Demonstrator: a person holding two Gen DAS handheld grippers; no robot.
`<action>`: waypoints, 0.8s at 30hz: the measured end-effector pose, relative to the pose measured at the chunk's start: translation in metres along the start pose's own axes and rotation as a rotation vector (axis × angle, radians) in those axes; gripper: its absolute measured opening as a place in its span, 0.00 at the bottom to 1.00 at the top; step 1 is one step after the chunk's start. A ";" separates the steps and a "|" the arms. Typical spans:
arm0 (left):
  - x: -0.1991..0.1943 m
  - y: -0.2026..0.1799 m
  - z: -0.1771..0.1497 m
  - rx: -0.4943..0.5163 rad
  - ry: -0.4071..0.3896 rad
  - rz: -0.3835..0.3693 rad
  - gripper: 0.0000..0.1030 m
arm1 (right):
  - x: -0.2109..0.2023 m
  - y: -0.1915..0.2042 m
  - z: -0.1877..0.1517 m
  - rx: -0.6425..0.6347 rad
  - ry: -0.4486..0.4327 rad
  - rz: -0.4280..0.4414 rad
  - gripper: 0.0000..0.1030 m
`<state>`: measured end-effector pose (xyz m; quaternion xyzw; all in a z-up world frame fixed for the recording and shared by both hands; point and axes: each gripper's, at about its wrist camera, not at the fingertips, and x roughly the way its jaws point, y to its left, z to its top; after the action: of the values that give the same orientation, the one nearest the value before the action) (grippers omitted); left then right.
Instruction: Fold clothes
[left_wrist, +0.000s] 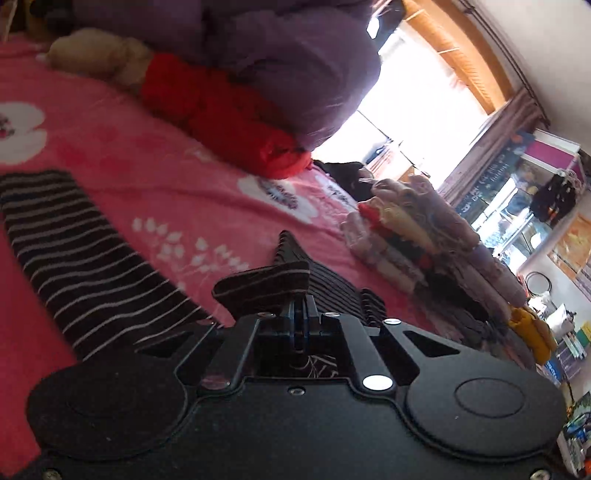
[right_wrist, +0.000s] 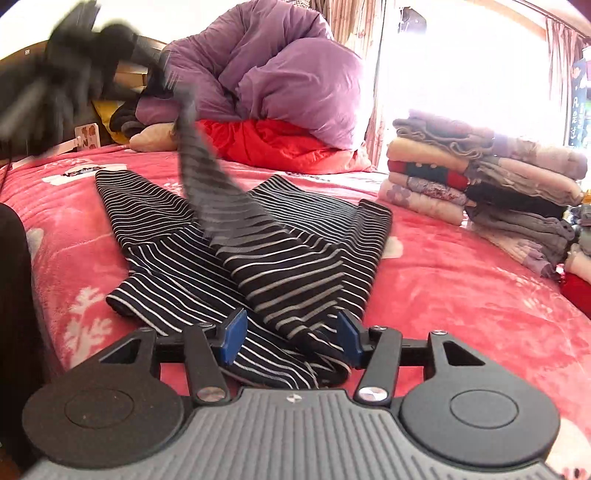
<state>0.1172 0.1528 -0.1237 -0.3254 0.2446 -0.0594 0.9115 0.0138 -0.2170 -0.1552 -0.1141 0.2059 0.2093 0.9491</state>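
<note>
Two blue-padded fingers (right_wrist: 232, 334) of the right gripper (right_wrist: 291, 336) stand spread around the striped garment's (right_wrist: 295, 258) near edge on the pink blanket (right_wrist: 461, 295), while farther off the left gripper (left_wrist: 295, 291) pinches a lifted sleeve end.

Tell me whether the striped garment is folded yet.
Partly folded, not finished. The striped garment lies in loose overlapping layers on the bed, one end lifted by the left gripper.

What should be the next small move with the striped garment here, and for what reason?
Probably lay the lifted part down across the striped garment and release it. The left gripper is shut on a striped end held up in the air, while the right gripper stands open, its pads either side of the near edge.
</note>
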 end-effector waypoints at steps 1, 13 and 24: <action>0.004 0.009 -0.004 -0.025 0.010 0.009 0.03 | -0.002 0.000 0.000 -0.005 -0.001 -0.005 0.53; 0.005 0.041 0.012 -0.132 -0.019 -0.088 0.02 | 0.031 0.000 0.000 0.034 0.102 0.087 0.70; 0.010 0.038 0.016 -0.141 -0.023 -0.198 0.02 | 0.029 -0.011 0.013 0.034 0.015 0.075 0.62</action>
<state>0.1316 0.1891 -0.1411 -0.4117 0.2045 -0.1279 0.8788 0.0472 -0.2128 -0.1545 -0.0919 0.2207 0.2405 0.9408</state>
